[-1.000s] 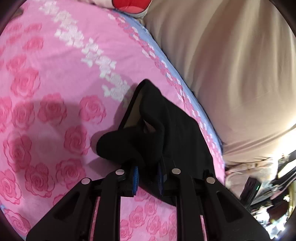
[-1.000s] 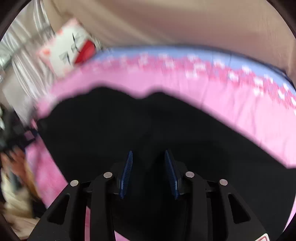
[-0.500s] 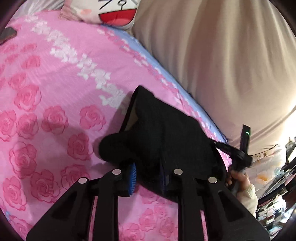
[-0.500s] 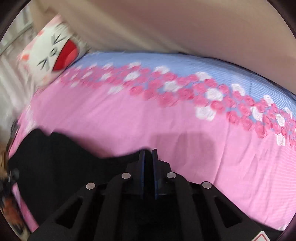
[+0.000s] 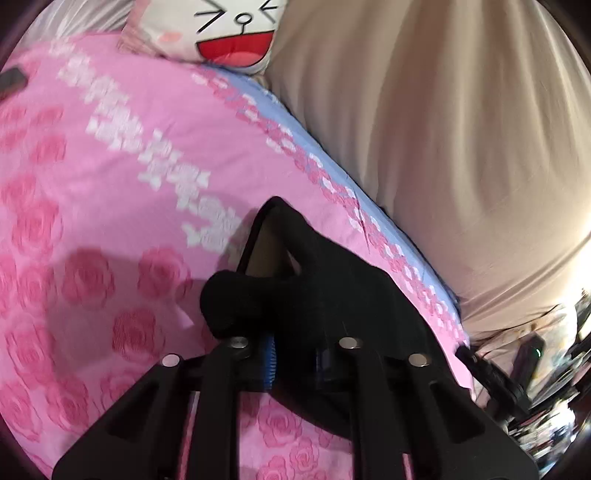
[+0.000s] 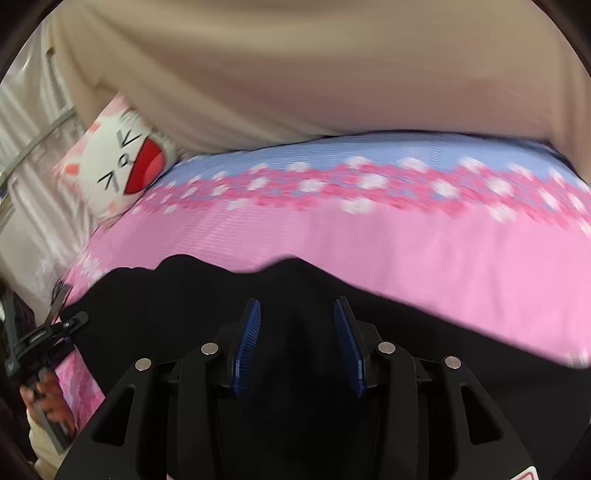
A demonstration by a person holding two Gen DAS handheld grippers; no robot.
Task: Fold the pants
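Note:
Black pants [image 5: 332, 288] lie bunched on the pink rose bedspread [image 5: 92, 184]. My left gripper [image 5: 295, 350] has a fold of the black cloth between its blue pads, and the jaws are closing on it. In the right wrist view the pants [image 6: 184, 295] spread across the lower half. My right gripper [image 6: 297, 306] hovers over them with its jaws opening; the blue pads stand apart and press on nothing. The other gripper's body [image 6: 40, 339] and a hand [image 6: 48, 402] show at the left edge.
A cartoon-face pillow [image 5: 229, 33] lies at the head of the bed, also visible as the pillow [image 6: 122, 166] in the right wrist view. Beige draped cloth [image 5: 443, 147] runs along the far side. A dark flat object [image 5: 13, 79] lies near the left edge. Clutter fills the lower right corner.
My right gripper was shut at the pants' edge half a second ago; now it is open and further back over the cloth. The left view has tilted up, still gripping the pants.

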